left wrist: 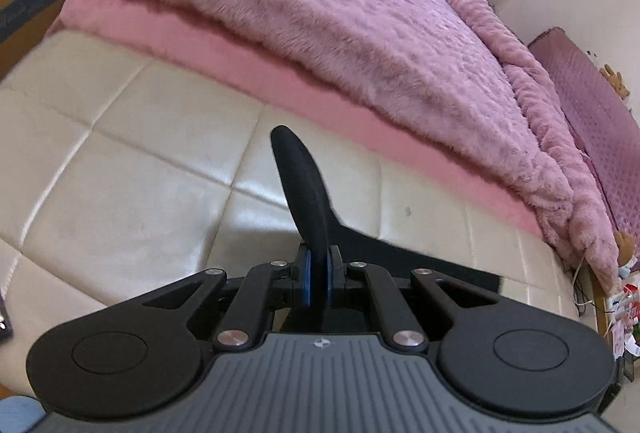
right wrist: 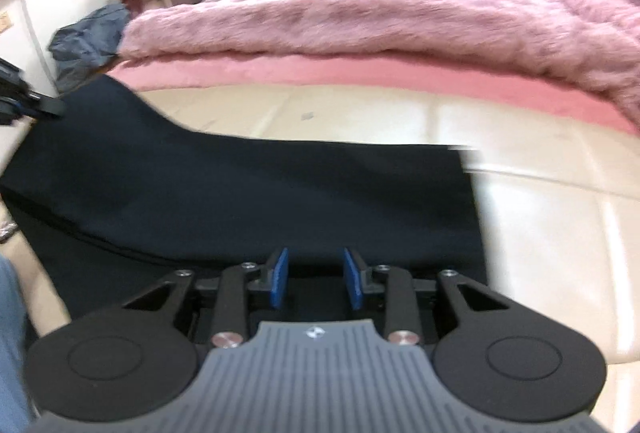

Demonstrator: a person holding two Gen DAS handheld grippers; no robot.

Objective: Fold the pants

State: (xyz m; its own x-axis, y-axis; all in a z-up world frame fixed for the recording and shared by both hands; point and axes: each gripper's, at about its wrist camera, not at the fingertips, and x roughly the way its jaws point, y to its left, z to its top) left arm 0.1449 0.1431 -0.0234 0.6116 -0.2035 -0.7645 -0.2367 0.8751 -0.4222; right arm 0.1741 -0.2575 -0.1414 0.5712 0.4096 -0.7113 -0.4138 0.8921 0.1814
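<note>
A: Where do the pants (right wrist: 248,193) lie from our tools?

B: Ahead of and under the right gripper (right wrist: 316,279), a dark sheet spread flat on the cream mattress (right wrist: 540,233). Their long axis runs crosswise to its fingers, from a straight edge just right of them to a raised end far left. That gripper's blue pads (right wrist: 279,279) stand apart with nothing between them; it hovers over the cloth and grips nothing.

A: And the left gripper (left wrist: 319,275)?

B: Its jaws are pinched shut on a fold of the pants, which stands up between the pads as a dark tongue. The rest trails down and to its right onto the mattress. So the left hand holds the lifted end, and we judge the coming fold carries that end rightward along the long axis.

A: What lies around?

B: The pink blanket (left wrist: 360,33) is heaped beyond the pants, well apart. The bare mattress to the right seems clear for the fold.
</note>
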